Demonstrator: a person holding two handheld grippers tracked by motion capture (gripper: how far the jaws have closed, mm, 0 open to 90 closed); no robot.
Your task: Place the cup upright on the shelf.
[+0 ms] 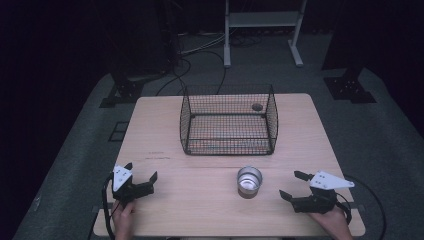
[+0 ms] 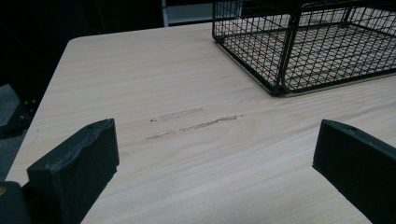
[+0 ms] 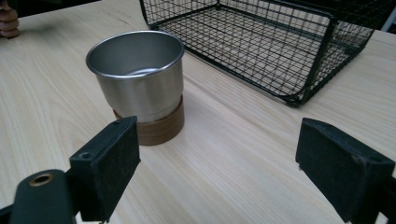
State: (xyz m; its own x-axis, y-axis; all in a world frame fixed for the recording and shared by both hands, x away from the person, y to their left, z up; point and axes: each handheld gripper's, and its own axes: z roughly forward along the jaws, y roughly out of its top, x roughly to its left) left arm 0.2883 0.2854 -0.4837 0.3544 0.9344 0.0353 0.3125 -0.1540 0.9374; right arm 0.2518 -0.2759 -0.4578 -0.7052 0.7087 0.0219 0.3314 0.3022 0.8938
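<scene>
A steel cup (image 1: 249, 181) on its wooden base stands near the table's (image 1: 210, 210) front edge, at nine o'clock from the right gripper (image 1: 295, 185); both it and the left gripper (image 1: 141, 170) gape wide, holding nothing

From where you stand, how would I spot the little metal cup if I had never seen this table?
Find the pale wooden table and the black wire basket standing on its far half. Just in front of the basket, toward the person's side, stands the cup, nearer the right gripper than the left. It is shiny steel, round and open-topped, with a brown wooden band at its base.
</scene>
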